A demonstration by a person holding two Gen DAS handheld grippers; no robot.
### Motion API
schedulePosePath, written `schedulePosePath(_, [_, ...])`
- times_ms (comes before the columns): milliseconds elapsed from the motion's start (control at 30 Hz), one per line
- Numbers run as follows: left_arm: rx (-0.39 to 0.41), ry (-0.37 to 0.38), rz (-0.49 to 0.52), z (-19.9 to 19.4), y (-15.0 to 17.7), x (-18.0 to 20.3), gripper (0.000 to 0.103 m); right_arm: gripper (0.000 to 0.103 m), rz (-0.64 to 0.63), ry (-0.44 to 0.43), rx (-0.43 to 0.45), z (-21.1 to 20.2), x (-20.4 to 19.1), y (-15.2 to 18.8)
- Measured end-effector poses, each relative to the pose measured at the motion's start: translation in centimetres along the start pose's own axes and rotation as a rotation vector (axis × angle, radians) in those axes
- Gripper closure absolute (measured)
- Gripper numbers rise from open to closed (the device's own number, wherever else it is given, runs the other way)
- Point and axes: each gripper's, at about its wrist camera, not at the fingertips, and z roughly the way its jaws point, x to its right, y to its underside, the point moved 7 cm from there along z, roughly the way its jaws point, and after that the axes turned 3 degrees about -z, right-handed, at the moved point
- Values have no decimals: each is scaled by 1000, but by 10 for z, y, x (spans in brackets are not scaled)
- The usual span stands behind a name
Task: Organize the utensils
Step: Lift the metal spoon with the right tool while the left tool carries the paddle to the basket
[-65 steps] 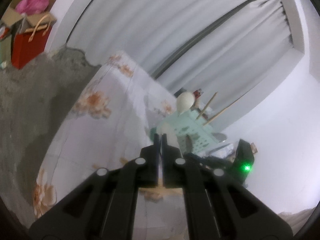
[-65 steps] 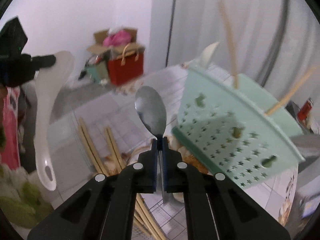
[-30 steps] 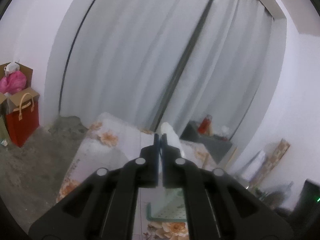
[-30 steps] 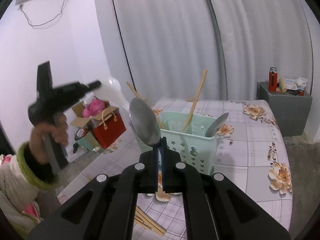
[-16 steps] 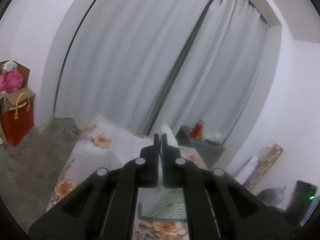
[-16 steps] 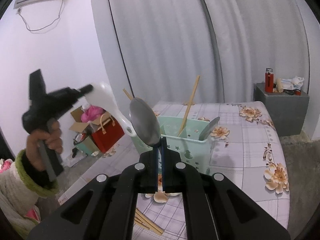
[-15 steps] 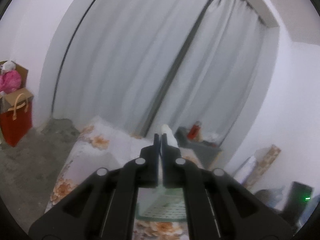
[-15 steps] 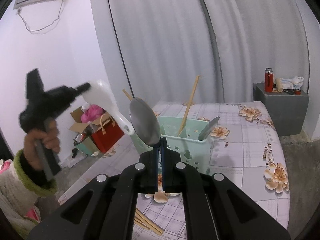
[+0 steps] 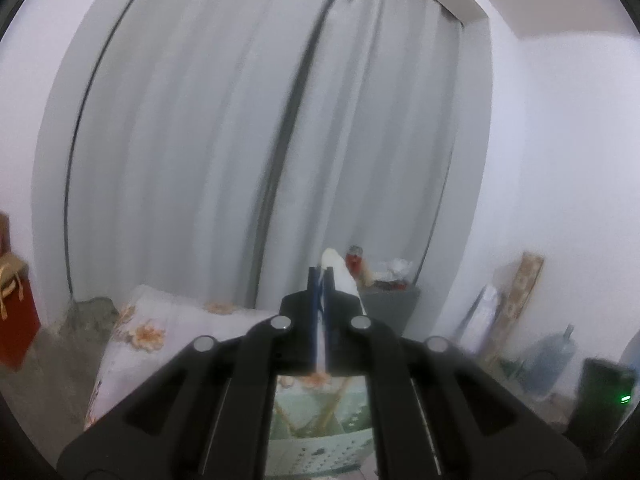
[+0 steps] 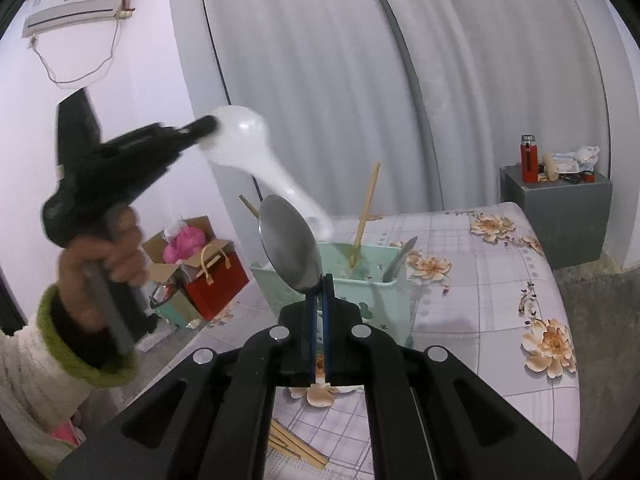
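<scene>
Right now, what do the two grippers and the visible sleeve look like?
Both grippers are matte black plastic: wide angled linkage arms with silver round pivot bolts, narrow fingers lined with blue pads. The left gripper, seen from the side, is pistol-shaped with a grey handle. The sleeve is fluffy cream with a green knitted cuff.

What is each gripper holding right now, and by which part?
The left gripper is shut on the white rice paddle at its broad blade end. The right gripper is shut on the metal spoon by the neck, just below the bowl.
</scene>
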Motion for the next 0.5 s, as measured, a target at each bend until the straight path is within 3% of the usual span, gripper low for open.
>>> schedulePosePath(167, [6, -51, 186, 25, 21, 29, 103, 101, 8, -1, 0, -3, 7, 1])
schedulePosePath(300, [-32, -75, 329, 42, 51, 50, 103, 101, 21, -3, -11, -2, 13, 5])
schedulePosePath(367, [-80, -57, 338, 49, 65, 56, 102, 101, 27, -3, -13, -3, 14, 7])
schedulePosePath(500, [-198, 45, 185, 59, 79, 45, 99, 101, 28, 0, -12, -7, 13, 9])
